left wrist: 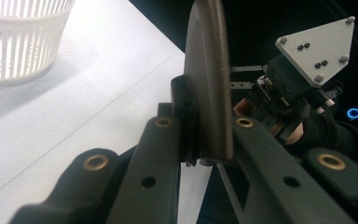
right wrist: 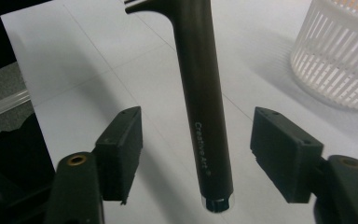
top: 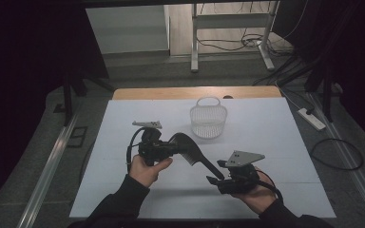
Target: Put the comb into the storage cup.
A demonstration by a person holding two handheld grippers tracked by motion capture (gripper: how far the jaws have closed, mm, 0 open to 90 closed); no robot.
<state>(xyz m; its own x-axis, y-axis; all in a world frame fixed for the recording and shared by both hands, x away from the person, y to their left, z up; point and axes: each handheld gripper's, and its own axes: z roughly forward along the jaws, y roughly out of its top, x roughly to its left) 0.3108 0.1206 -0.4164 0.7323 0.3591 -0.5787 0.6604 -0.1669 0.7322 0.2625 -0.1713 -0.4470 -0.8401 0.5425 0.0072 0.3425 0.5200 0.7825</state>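
While your left gripper (top: 173, 145) clamps one black comb (top: 190, 151) by its head, right gripper (top: 215, 180) gapes, pads clear of handle; one white basket (top: 208, 120) beyond.

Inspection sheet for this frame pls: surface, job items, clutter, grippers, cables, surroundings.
Surface: white table cover, flat, with a wooden table edge at the far side.
Job's things: black comb held above the table; white basket upright at the far centre.
Clutter: nothing seen.
Grippers: left gripper shut on the comb's head; right gripper open, pads clear of the comb's handle on both sides.
Cables: one trails from the left gripper; loose cables on the floor at right.
Surroundings: power strip on grey floor, white frame legs beyond, dark curtains at both sides.
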